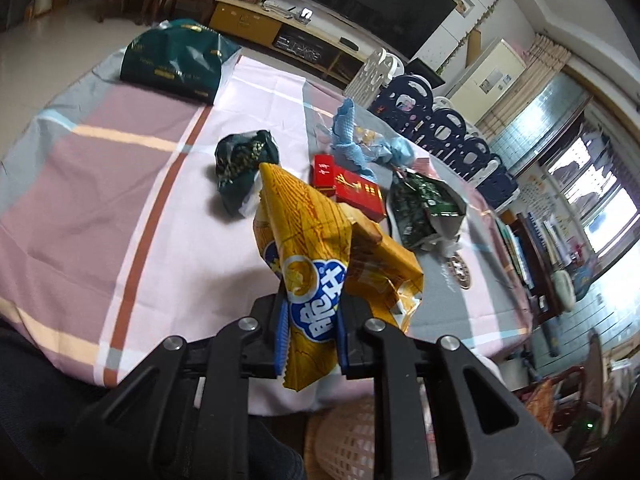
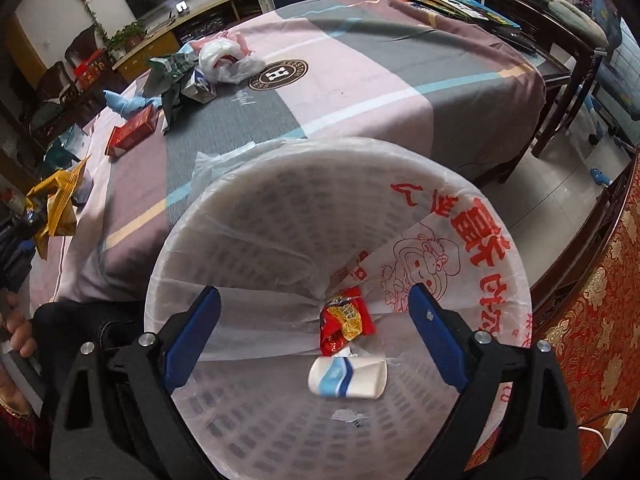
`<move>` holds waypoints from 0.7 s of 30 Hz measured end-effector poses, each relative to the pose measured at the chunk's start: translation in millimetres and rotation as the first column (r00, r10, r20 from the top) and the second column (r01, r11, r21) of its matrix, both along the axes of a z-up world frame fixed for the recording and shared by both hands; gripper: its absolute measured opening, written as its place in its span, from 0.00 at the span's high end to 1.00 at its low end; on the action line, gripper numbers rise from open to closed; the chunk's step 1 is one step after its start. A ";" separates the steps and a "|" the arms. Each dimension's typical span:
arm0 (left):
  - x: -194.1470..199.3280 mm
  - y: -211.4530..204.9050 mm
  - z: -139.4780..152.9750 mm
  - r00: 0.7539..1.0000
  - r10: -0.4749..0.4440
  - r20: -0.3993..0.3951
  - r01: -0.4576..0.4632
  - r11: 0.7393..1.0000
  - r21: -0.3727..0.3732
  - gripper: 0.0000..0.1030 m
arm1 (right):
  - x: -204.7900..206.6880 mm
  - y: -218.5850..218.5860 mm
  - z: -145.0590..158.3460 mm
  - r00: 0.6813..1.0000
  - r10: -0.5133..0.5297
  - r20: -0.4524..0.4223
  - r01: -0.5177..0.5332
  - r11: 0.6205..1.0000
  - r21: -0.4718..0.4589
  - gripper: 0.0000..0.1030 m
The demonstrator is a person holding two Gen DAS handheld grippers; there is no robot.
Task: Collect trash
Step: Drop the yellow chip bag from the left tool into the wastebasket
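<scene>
Clamping a crumpled yellow snack bag (image 1: pixel 316 264) between its blue-padded fingers (image 1: pixel 282 332), the left gripper (image 1: pixel 310 336) is holding the wrapper up above the near edge of the tabletop (image 1: pixel 80 208), which is wearing a pink, grey and mauve checked cloth. Hanging over a basket (image 2: pixel 280 432) lined with a white printed plastic bag (image 2: pixel 472 240), the right gripper (image 2: pixel 316 336) is standing with its fingers (image 2: pixel 192 332) spread wide and nothing between them; a red snack wrapper (image 2: pixel 344 320) and a small white and blue carton (image 2: pixel 348 376) are lying at the bottom of the liner below. Sitting beyond the held bag on the cloth are a crumpled dark green wrapper (image 1: pixel 244 168), two red boxes (image 1: pixel 348 188) touching each other, and a green foil packet (image 1: pixel 424 208) just to their right. Lying behind the boxes is a bunched light blue cloth (image 1: pixel 360 144). Resting at the far edge of the tabletop is a dark green bag (image 1: pixel 176 64) with gold lettering. In the right wrist view a white plastic bag (image 2: pixel 228 60) is sitting near the round logo (image 2: pixel 279 75) printed on the tablecloth.
</scene>
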State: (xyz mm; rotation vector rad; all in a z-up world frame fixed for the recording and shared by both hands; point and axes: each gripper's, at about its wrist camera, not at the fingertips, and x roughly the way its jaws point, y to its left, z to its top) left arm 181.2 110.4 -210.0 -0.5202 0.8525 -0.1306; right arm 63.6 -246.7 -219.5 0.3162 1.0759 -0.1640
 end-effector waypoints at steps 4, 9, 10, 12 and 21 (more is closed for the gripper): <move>-15.5 -15.8 18.1 0.998 -0.058 0.035 0.060 0.997 -0.046 0.81 | -5.4 -17.7 12.8 0.995 -0.069 0.067 0.068 0.997 0.019 0.10; -36.3 -89.7 46.8 0.940 -0.329 0.094 0.334 0.942 -0.038 0.80 | -16.1 -44.3 35.4 0.968 -0.182 0.171 0.176 0.983 0.045 0.10; -42.0 -112.5 49.8 0.905 -0.413 0.098 0.417 0.908 -0.024 0.78 | -18.8 -49.6 40.8 0.960 -0.204 0.191 0.199 0.979 0.045 0.10; -55.1 -151.1 50.6 0.831 -0.547 0.096 0.548 0.836 0.022 0.69 | -24.5 -58.9 50.7 0.943 -0.243 0.227 0.241 0.970 0.038 0.10; -82.5 -210.2 38.3 0.729 -0.683 0.055 0.635 0.704 0.318 0.11 | -34.0 -89.9 49.9 0.916 -0.336 0.220 0.336 0.941 0.037 0.08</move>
